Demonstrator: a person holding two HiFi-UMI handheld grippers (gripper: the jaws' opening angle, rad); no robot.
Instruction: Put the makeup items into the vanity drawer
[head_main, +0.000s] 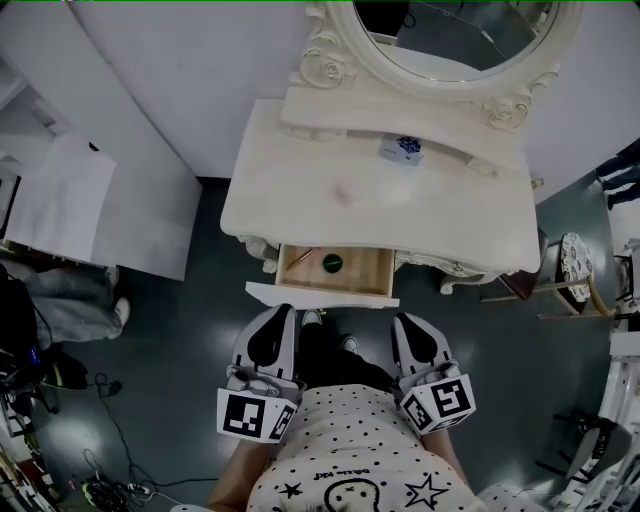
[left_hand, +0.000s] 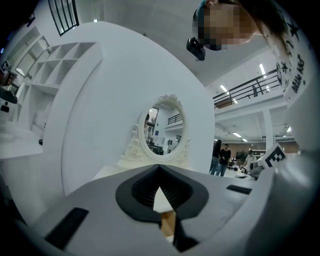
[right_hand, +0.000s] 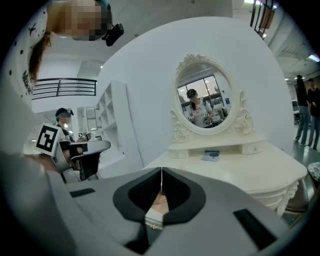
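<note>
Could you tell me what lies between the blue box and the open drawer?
Nothing; the head view shows bare vanity top between the blue box and the open drawer.

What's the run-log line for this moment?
drawer open | in drawer: green round item, thin stick | vanity top: small blue box | left gripper: jaws shut, empty | right gripper: jaws shut, empty

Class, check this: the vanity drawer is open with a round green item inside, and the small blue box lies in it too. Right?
No: the head view shows the small blue box on the vanity top below the mirror. The drawer is open, round green item inside.
</note>
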